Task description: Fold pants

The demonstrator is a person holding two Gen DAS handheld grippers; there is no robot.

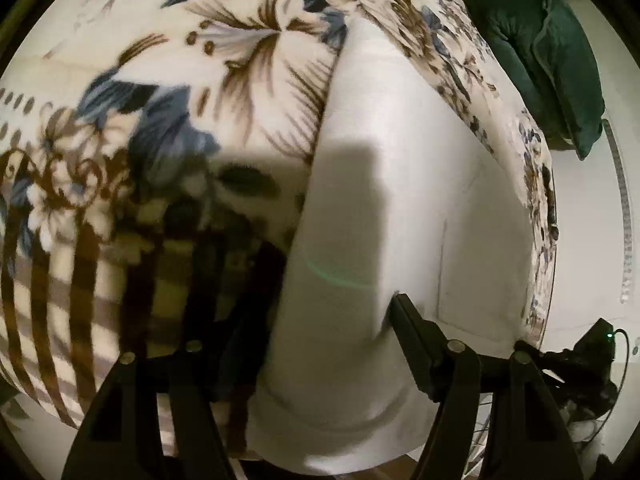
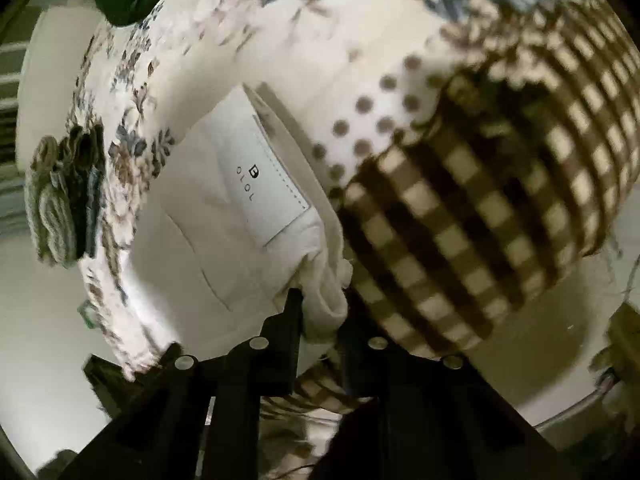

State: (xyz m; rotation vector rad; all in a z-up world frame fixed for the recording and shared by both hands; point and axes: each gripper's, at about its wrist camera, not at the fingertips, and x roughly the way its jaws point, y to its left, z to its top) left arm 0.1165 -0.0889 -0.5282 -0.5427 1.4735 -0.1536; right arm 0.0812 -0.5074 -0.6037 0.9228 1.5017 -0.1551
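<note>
White pants (image 1: pixel 384 208) lie on a floral blanket (image 1: pixel 168 64). In the left wrist view my left gripper (image 1: pixel 328 320) straddles the near end of the pants; its right finger (image 1: pixel 412 328) presses into the cloth and its left finger is lost in shadow at the pants' edge. In the right wrist view the pants (image 2: pixel 208 216) show a white label patch (image 2: pixel 268 176) at the waistband. My right gripper (image 2: pixel 320 312) is shut on a bunched corner of the waistband (image 2: pixel 324 292).
The blanket has a brown checked border (image 2: pixel 480 208) to the right of the pants. A dark green cushion (image 1: pixel 536 48) lies at the far end of the bed. A knitted item (image 2: pixel 60 200) sits at the bed's left edge. Pale floor (image 1: pixel 580 240) lies beyond.
</note>
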